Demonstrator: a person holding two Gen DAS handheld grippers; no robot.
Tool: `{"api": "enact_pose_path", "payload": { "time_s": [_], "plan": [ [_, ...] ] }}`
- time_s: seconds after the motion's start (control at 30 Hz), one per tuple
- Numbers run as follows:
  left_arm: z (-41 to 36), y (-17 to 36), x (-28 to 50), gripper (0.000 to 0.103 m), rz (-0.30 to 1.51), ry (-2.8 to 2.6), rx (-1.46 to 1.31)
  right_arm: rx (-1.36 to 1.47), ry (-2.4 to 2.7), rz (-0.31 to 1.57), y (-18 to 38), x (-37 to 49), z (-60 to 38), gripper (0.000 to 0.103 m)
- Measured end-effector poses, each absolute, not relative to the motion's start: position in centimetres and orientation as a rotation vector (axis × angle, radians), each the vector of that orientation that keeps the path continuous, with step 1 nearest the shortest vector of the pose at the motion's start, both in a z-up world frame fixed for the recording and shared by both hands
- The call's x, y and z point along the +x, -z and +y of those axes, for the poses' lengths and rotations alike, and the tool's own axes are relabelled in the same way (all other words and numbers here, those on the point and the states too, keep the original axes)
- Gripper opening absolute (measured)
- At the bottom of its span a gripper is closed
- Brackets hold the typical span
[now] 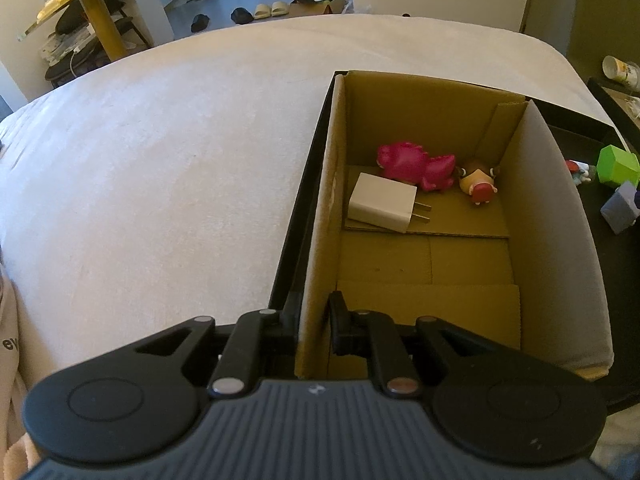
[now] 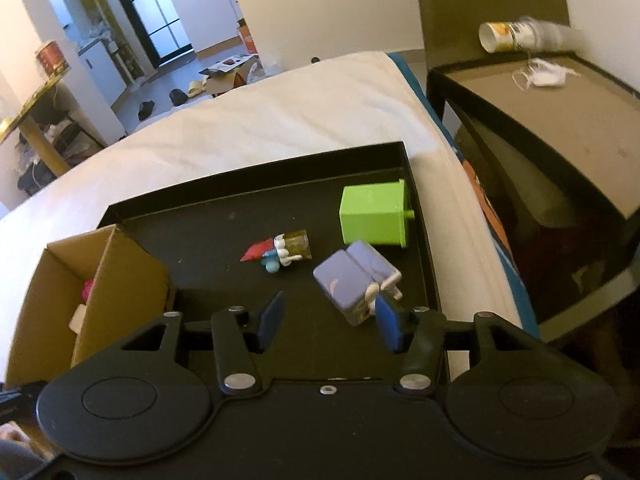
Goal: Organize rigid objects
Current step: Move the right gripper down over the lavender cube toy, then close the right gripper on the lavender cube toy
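My left gripper (image 1: 316, 314) is shut on the left wall of an open cardboard box (image 1: 320, 216) that stands in a black tray (image 2: 256, 184). In the box lie a pink toy (image 1: 416, 166), a white charger plug (image 1: 382, 208) and a small figurine (image 1: 478, 182). My right gripper (image 2: 331, 322) hangs open over the tray with nothing pressed between its blue pads (image 2: 272, 318). A purple block toy (image 2: 356, 276) lies just ahead, close by the right pad. Further off in the tray are a red-hatted figurine (image 2: 280, 252) and a green cube (image 2: 374, 216).
The tray rests on a white bed cover (image 1: 160, 160). A dark side table (image 2: 540, 120) stands to the right with a tipped cup (image 2: 504, 36) and a white cord bundle (image 2: 544, 76). Beyond the bed, slippers (image 1: 272, 10) lie on the floor.
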State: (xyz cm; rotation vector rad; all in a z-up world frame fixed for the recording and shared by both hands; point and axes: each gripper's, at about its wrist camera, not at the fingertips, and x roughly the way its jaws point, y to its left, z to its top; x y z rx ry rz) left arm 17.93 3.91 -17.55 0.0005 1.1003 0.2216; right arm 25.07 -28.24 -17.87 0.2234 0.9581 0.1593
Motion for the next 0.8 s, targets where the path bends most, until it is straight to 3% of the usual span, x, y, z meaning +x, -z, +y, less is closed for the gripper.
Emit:
{"api": "enact_pose_path", "payload": {
  "time_s": [0.67,0.8],
  "plan": [
    [3.9,17.4,18.0,0.014,1.106,-0.230,-0.001,0.054,-0.131,0.886,20.0,28.0,-26.7,0.056],
    [4.0,17.5,18.1,0.014,1.111,-0.231,-0.001,0.044,-0.134,0.867,20.2,28.1,-26.5,0.052]
  ]
}}
